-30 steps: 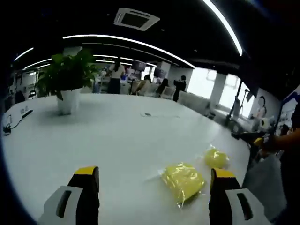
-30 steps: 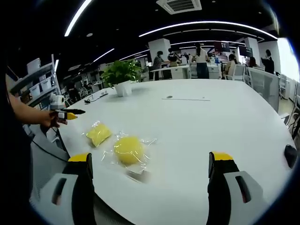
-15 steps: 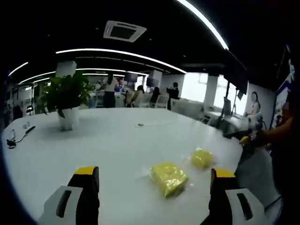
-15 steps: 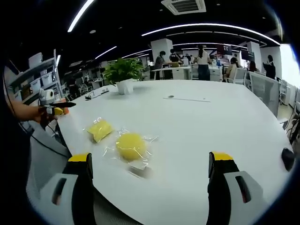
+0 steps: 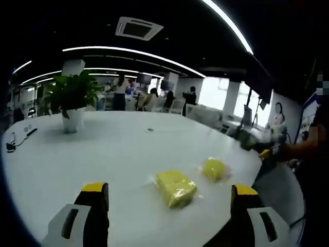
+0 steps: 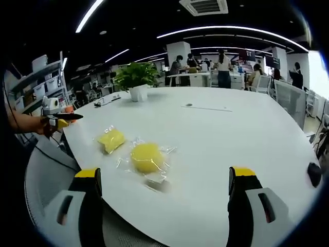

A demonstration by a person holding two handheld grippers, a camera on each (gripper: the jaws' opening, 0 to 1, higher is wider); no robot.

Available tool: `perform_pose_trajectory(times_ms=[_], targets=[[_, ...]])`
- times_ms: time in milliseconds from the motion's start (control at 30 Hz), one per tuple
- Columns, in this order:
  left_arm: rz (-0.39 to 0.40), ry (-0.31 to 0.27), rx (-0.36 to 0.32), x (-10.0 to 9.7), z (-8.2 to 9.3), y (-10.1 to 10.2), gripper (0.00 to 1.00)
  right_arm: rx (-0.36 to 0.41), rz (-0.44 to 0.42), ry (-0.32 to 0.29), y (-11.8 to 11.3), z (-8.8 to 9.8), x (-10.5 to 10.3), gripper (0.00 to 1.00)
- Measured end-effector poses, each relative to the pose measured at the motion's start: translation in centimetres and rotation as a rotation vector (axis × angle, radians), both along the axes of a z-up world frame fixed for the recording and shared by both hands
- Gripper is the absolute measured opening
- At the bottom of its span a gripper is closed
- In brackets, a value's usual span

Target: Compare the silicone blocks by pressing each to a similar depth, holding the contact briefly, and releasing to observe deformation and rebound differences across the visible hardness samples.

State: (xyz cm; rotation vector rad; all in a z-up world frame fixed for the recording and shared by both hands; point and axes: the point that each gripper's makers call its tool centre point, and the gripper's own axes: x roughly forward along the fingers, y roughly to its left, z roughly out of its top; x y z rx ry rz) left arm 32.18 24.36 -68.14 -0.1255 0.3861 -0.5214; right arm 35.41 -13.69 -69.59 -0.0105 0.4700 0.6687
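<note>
Two yellow silicone blocks in clear plastic wrap lie near the edge of a white table. The squarish block and the rounder block lie side by side, a little apart. My left gripper is open and hangs short of the squarish block, touching nothing. My right gripper is open too, with the rounder block ahead between its jaws and not touched. Each gripper also appears in the other's view, held in a hand: the right gripper and the left gripper.
A potted plant stands far back on the table, with a cable beside it. A small flat item lies mid-table. A dark object sits at the right edge. People and desks fill the background.
The left gripper view has swung and drawn back, so the blocks look smaller and further left. The right gripper view has shifted slightly. The blocks lie still; both grippers stay open.
</note>
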Motion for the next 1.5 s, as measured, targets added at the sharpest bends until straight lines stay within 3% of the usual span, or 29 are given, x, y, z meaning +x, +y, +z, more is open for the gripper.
perform_pose_trajectory(times_ms=[267,567,733,967,1100,1233,1400,1500], targets=[[0.01,0.007,-0.01,0.1,0.2,-0.2,1.0,-0.008,0.001,0.012,-0.3,-0.5,0.0,0.96],[-0.007,0.019,-0.012,0.3,0.7,-2.2,1.0,0.001,0.014,0.025,0.1,-0.5,0.1,0.96],[-0.027,0.073,-0.031,1.4,0.8,-3.7,1.0,0.014,0.012,0.02,0.0,-0.1,0.2,0.96],[-0.05,0.075,-0.042,3.4,2.0,-6.0,1.0,0.022,0.009,0.025,-0.5,-0.1,0.5,0.96],[-0.056,0.096,-0.084,4.4,2.1,-7.2,1.0,0.031,0.001,0.02,-0.8,0.2,0.7,0.96],[-0.06,0.121,-0.105,5.6,1.9,-8.7,1.0,0.035,0.0,0.022,-1.0,0.2,0.7,0.96],[-0.075,0.143,-0.084,6.9,1.3,-10.4,1.0,0.05,-0.014,0.027,-1.5,0.4,0.9,0.96],[-0.081,0.17,-0.113,7.7,0.8,-11.3,1.0,0.064,-0.024,0.025,-1.7,0.5,1.2,0.96]])
